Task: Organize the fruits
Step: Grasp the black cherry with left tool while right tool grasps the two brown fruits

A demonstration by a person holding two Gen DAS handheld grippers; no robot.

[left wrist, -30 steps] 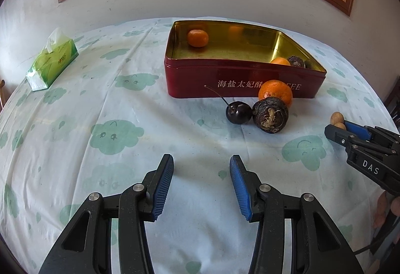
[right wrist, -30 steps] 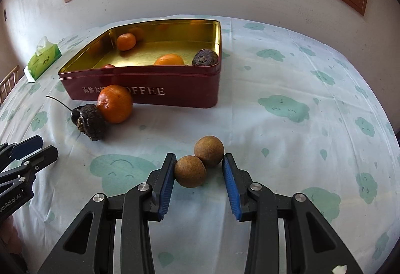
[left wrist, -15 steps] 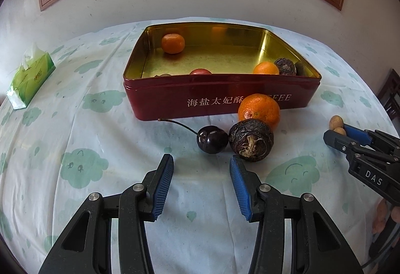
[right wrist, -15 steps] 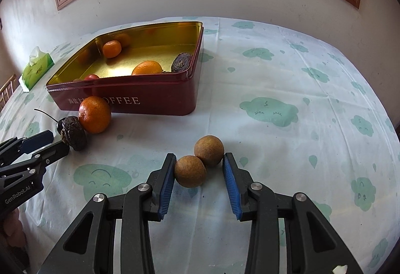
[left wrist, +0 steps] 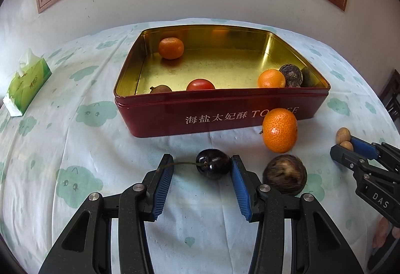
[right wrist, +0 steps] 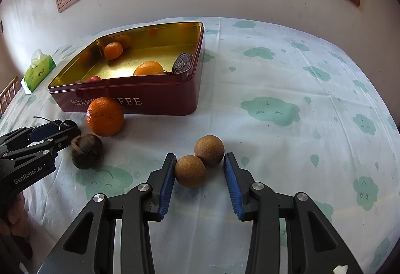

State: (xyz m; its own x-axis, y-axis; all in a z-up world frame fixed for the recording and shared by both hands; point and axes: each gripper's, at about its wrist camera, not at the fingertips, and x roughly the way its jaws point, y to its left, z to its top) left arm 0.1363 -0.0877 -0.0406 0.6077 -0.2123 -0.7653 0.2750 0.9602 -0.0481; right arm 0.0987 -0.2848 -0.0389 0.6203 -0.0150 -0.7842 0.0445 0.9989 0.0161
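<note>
A red tin (left wrist: 155, 113) with a gold inside holds two oranges, a red fruit and dark fruits. In front of it lie an orange (left wrist: 280, 130), a dark wrinkled fruit (left wrist: 285, 174) and a dark cherry (left wrist: 212, 166). My left gripper (left wrist: 201, 169) is open, with the cherry between its fingertips near the right finger. My right gripper (right wrist: 198, 169) is open around a brown round fruit (right wrist: 190, 171) that touches its left finger; a second brown fruit (right wrist: 209, 150) lies just beyond.
A green tissue pack (left wrist: 25, 85) lies at the far left of the table. The cloth-covered table (right wrist: 300, 98) stretches to the right of the tin. A wall and a window stand behind.
My left gripper has moved forward and right, so the cherry now sits between its fingers. The right gripper stays open around the same brown fruit.
</note>
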